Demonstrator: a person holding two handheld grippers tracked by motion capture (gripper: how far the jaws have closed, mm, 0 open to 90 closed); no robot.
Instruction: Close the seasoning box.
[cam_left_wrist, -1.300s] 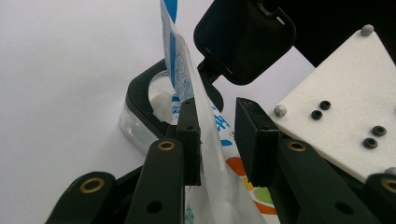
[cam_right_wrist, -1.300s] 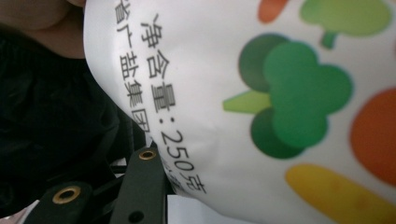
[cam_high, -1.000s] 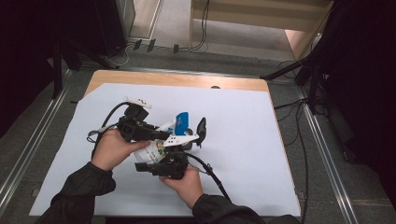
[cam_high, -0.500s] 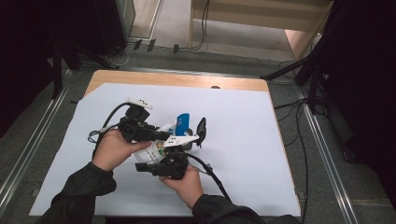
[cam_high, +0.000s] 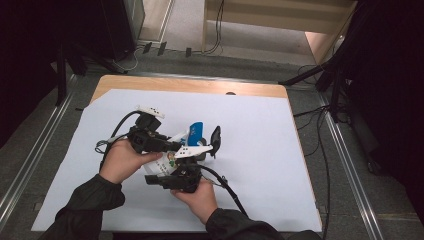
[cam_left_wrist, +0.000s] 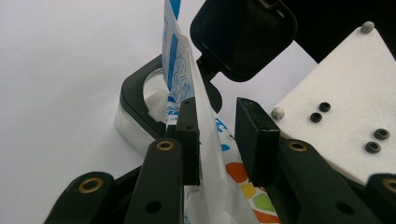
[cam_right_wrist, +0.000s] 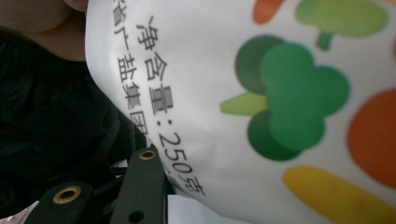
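Observation:
A white bag (cam_high: 161, 169) printed with vegetables, its top blue (cam_high: 196, 131), is held above the table between both hands. In the left gripper view the bag (cam_left_wrist: 180, 70) runs between the jaws of my left gripper (cam_left_wrist: 219, 112), which is shut on it. The bag's blue end reaches into a clear container with a black rim (cam_left_wrist: 140, 93), whose black lid (cam_left_wrist: 243, 37) stands open. My left gripper (cam_high: 176, 145) comes in from the left. My right gripper (cam_high: 172, 170), under its white three-cornered plate (cam_high: 192, 150), grips the bag's lower part. Up close the bag (cam_right_wrist: 261, 93) rests on one black finger (cam_right_wrist: 142, 186); the other is hidden.
A white sheet (cam_high: 260, 150) covers the wooden table (cam_high: 190, 86). The container's lid (cam_high: 215, 137) stands just right of the bag. Cables trail from both grippers, one toward the front edge (cam_high: 232, 192). Metal rails run along both sides of the table, with dark stands at the right.

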